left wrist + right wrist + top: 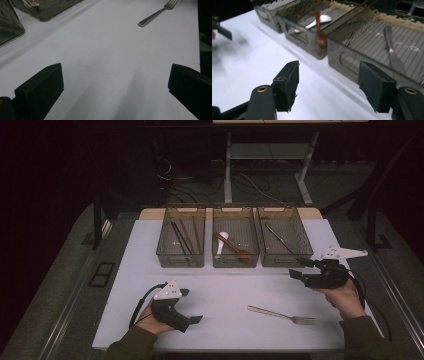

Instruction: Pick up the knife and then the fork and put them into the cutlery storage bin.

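A metal fork (282, 314) (157, 13) lies flat on the white table (230, 290), near its front right. My left gripper (191, 305) (115, 85) rests low at the front left, pointing right, open with bare tabletop between its jaws. My right gripper (297, 268) (328, 82) hovers at the right, just in front of the right bin (280, 236) (344, 60), open and holding nothing. That bin holds a knife (278, 239) (393, 52). The fork sits in front of the right gripper, apart from both grippers.
Three smoky plastic bins stand in a row at the table's back. The left bin (181, 237) holds chopsticks (186, 236). The middle bin (235, 237) holds a white spoon (221, 241) (317, 21) and a brown wooden spoon (235, 249) (320, 35).
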The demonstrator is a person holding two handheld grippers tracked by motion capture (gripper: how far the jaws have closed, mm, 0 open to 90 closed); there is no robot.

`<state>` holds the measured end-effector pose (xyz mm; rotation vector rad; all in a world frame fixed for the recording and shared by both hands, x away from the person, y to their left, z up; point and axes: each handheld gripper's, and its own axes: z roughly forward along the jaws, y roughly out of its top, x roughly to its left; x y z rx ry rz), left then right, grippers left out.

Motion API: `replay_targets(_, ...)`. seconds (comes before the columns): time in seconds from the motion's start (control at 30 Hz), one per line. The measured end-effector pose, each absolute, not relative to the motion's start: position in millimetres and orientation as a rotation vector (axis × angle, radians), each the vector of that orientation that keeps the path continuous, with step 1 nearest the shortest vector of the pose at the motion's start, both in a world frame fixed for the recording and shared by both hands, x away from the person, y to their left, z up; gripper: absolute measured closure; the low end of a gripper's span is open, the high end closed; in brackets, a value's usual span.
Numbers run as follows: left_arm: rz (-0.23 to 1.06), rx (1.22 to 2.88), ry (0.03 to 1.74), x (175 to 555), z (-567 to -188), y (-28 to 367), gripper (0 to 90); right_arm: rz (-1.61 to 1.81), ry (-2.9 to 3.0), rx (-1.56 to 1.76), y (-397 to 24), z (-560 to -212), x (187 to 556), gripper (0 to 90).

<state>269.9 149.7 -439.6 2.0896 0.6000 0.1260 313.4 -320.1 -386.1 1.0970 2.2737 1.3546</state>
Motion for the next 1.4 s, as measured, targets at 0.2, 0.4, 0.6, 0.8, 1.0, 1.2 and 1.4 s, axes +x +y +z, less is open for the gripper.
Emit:
replay_targets(0.2, 0.125, 2.089, 0.599, 269.8, -439.4, 149.9, 0.0, 1.301, 2.337, 1.061, -315.7, -392.6, 301.6, 33.9)
replay_targets(0.4, 0.124, 2.091, 0.599, 269.7, -439.6, 149.6, 0.0, 1.233, 2.42, 1.004, -309.9, -396.9, 290.7, 34.5)
replay_targets(0.6, 0.123, 2.094, 0.599, 269.8, -439.7, 149.4, 0.0, 1.157, 2.515, 0.948, -303.9, -398.2, 284.0, 35.5)
replay_targets(0.8, 0.122, 2.094, 0.597, 269.9, -439.8, 149.5, 0.0, 1.057, 2.655, 0.887, -294.4, -397.5, 280.7, 41.0)
replay_targets(1.0, 0.119, 2.095, 0.6, 270.2, -440.2, 149.3, 0.0, 0.909, 2.785, 0.816, -279.2, -402.9, 277.2, 48.7)
replay_targets(1.2, 0.118, 2.096, 0.602, 269.8, -440.3, 148.9, 0.0, 0.707, 2.902, 0.679, -264.6, -410.2, 275.0, 57.3)
replay_targets(1.4, 0.117, 2.098, 0.6, 269.9, -440.3, 148.9, 0.0, 0.575, 2.959, 0.578, -254.5, -415.1, 276.7, 65.6)
